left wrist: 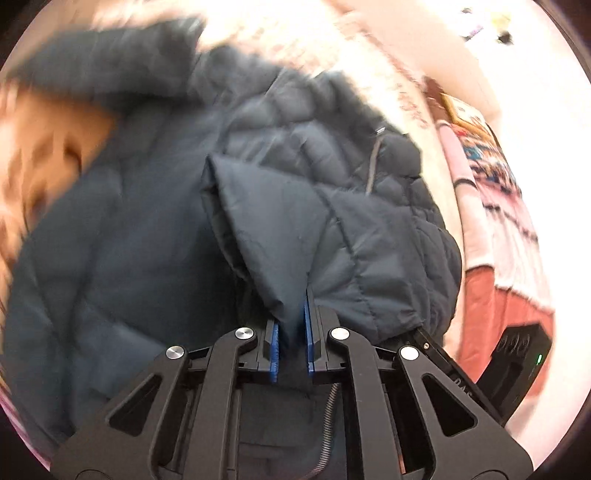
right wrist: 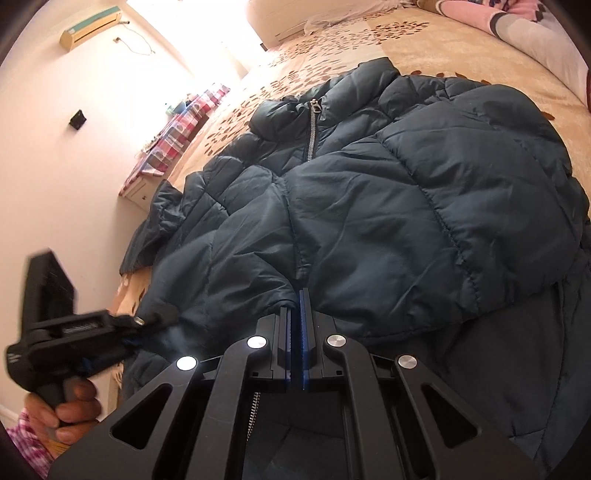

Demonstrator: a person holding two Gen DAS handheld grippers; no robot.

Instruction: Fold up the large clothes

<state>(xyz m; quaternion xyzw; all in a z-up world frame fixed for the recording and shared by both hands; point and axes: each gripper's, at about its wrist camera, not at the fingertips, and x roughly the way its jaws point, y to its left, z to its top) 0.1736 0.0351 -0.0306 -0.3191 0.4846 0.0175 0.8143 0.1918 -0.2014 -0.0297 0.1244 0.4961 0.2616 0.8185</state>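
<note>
jacket (right wrist: 388, 192): big dark teal puffer, spread over the bed (right wrist: 461, 48), fills most of both views. Collar and zipper (right wrist: 312, 129) sit upper middle of the right wrist view, zip done up there.
left gripper (left wrist: 291, 328): bottom centre of its own view, blue pads pinched on a fold of the jacket's edge, fabric poking up between them in a pointy flap. In the right view it shows at lower left, a bit blurry, nose buried in the hem.
right gripper (right wrist: 297, 325): bottom centre of its view, pads pretty much together with a thin bit of the jacket's hem running in between, so clamped on it.
hand (right wrist: 68, 410): lower left of right view, wrapped round the left gripper's handle.
bed: beige cover with brown leaf print.
pillow (right wrist: 517, 22): pink and grey, upper right.
AC unit (right wrist: 94, 27): on the wall, upper left.
</note>
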